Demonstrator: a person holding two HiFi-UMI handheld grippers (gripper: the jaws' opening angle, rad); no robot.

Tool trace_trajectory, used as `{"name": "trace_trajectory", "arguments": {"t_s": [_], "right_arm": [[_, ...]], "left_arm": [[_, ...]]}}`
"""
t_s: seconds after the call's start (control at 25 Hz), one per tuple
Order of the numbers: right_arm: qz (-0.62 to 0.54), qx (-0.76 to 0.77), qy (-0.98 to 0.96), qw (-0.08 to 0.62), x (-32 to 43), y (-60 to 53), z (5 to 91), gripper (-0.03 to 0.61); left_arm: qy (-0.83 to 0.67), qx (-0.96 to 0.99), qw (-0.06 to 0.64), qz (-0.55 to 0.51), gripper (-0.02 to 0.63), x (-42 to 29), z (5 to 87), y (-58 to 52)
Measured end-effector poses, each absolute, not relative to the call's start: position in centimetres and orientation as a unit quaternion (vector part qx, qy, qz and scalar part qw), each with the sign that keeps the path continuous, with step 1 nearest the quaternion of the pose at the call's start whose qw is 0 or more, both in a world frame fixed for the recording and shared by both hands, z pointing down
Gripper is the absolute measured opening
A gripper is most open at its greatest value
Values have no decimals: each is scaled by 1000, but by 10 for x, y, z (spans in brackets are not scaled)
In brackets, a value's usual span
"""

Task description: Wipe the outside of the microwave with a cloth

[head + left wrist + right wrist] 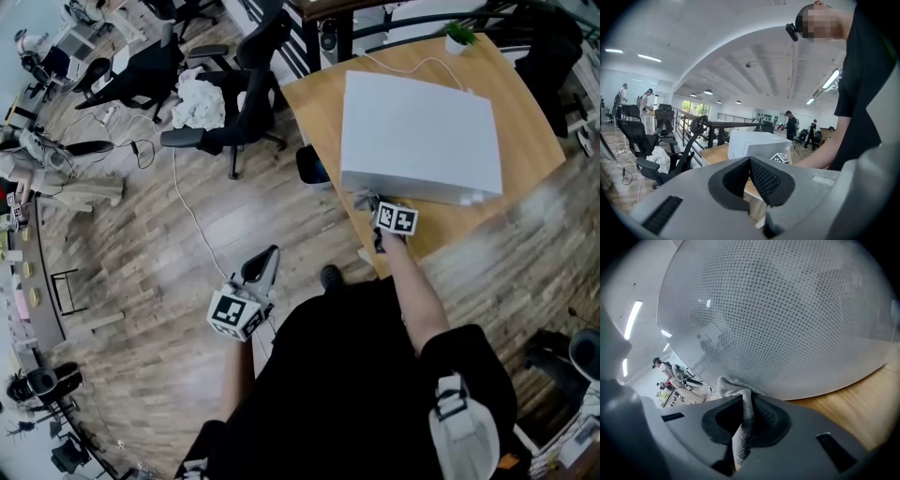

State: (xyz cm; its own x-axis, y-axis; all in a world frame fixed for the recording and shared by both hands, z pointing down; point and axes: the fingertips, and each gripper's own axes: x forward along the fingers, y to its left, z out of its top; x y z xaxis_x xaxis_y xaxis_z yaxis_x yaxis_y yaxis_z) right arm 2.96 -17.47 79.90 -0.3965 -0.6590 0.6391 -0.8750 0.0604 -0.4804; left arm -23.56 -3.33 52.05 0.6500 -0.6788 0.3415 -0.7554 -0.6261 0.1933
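A white microwave (417, 136) stands on a wooden table (323, 112). My right gripper (373, 206) is shut on a grey cloth (740, 394) and presses it against the lower left corner of the microwave's near face (787, 315), whose dotted door fills the right gripper view. The cloth (364, 200) shows as a small grey wad at that corner. My left gripper (267, 261) hangs over the floor, well left of the table, shut with nothing between its pads (766, 180). In the left gripper view the microwave (757, 145) stands some way ahead.
A small potted plant (459, 36) and a white cable (417, 64) lie on the table behind the microwave. Black office chairs (244, 103) and a white heap of cloth (199, 101) stand left of the table. A cable (187, 202) trails across the wooden floor.
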Motion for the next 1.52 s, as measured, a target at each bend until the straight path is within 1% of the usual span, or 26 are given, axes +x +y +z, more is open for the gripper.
{"name": "trace_trajectory", "arguments": {"t_s": [0.2, 0.52, 1.52], "right_arm": [[430, 546, -708, 129, 62, -169, 796, 21], [430, 552, -702, 133, 104, -164, 796, 21], [440, 562, -684, 149, 209, -144, 809, 21]], "left_arm": [[-399, 898, 154, 104, 2, -212, 507, -42], [-389, 898, 167, 116, 2, -178, 513, -36], [-378, 905, 161, 113, 2, -86, 504, -49]]}}
